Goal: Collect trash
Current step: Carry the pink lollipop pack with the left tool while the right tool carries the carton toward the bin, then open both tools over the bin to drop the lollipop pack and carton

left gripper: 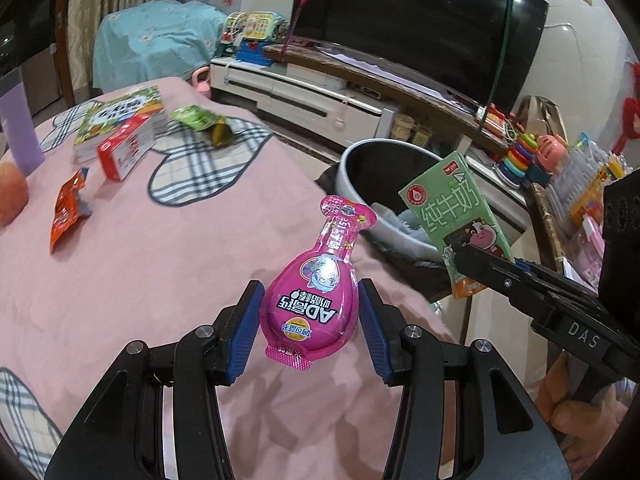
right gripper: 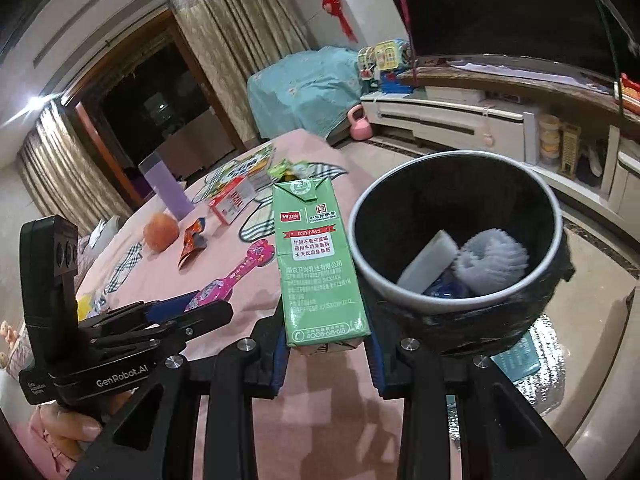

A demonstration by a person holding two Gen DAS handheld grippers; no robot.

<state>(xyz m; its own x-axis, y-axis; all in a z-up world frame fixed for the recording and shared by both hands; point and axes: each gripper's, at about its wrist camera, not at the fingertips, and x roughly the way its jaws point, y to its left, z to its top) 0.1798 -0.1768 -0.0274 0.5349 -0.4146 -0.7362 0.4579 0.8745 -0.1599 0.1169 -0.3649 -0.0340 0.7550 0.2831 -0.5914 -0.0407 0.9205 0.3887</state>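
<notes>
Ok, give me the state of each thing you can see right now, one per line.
Left gripper: shut on pink egg-shaped snack pack, lifted.
Right gripper: shut on green milk carton, upright.
Round grey trash bin: open, partly filled.
Orange foil wrapper: torn, on table.
Green foil wrapper: opened, on table.

Right gripper [right gripper: 326,354] clamped on green milk carton [right gripper: 316,264], carton upright, above near edge of pink-covered table [right gripper: 224,280]. Left gripper [right gripper: 188,308] at left, pads pressing pink foil pouch [right gripper: 236,276]. Dark bin [right gripper: 452,312] just beside table's right edge; inside: white sponge [right gripper: 428,268], grey brush [right gripper: 492,260]. Farther along table: orange wrapper [right gripper: 192,242], orange fruit [right gripper: 160,232], purple bottle [right gripper: 166,190], red-white box [right gripper: 232,202], green wrapper [right gripper: 284,170].
</notes>
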